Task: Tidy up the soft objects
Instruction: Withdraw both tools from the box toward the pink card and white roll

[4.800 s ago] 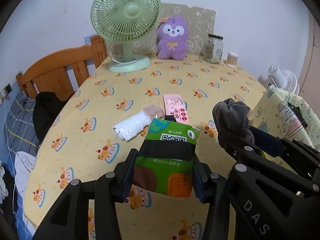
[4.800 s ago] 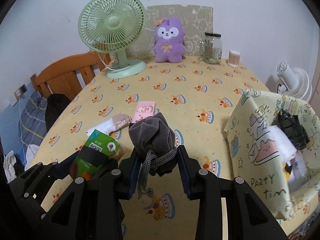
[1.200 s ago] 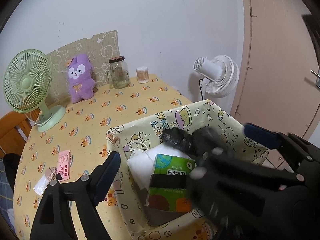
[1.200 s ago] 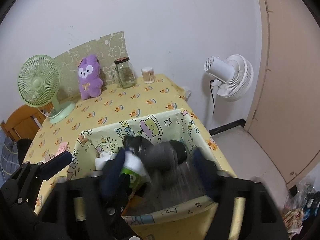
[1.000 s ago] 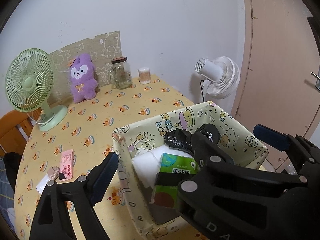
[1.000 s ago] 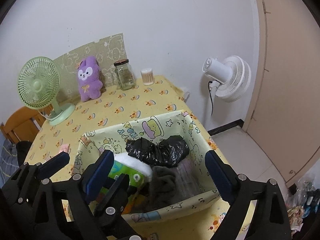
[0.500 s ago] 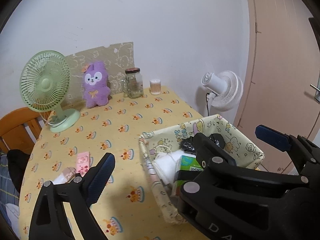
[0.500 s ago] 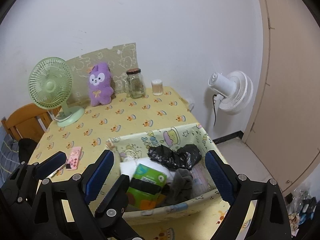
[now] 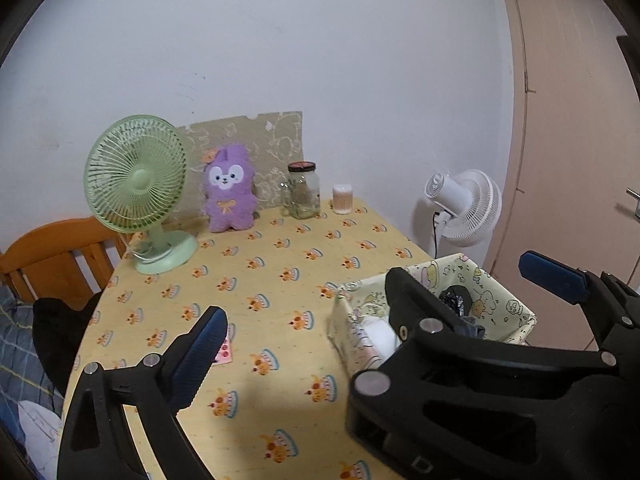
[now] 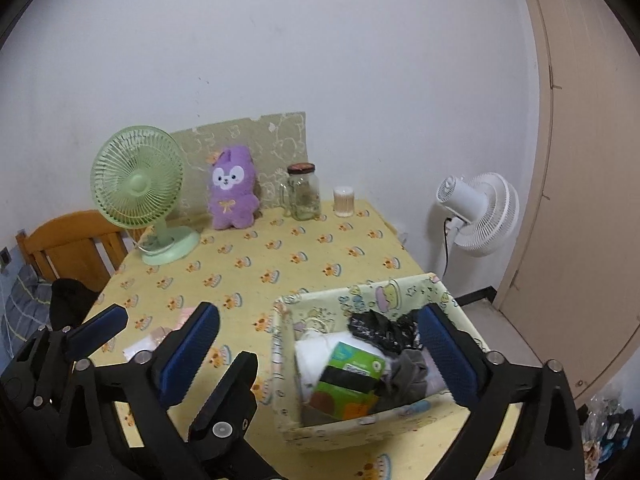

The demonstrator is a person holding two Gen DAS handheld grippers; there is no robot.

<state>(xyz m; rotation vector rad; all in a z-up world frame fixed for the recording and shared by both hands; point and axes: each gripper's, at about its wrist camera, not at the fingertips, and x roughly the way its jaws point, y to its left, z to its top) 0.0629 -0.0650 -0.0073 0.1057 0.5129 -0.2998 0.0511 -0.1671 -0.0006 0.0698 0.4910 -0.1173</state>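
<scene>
Both packs now lie in the fabric bin (image 10: 362,428) at the table's (image 10: 304,248) right edge; my left gripper (image 9: 298,328) and right gripper (image 10: 316,344) gape wide; the pink pack (image 9: 224,354), likely light and squashy, suits a mid-body pinch.

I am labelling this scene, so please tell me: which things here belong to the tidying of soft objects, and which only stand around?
Job: fabric basket, green packet, grey cloth, black bag, pink packet.

Around: green fan, purple plush, glass jar, white fan.

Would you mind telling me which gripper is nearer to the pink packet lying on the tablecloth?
Left. The left gripper hangs above the pink packet, while the right gripper is open over the fabric basket farther right.
</scene>
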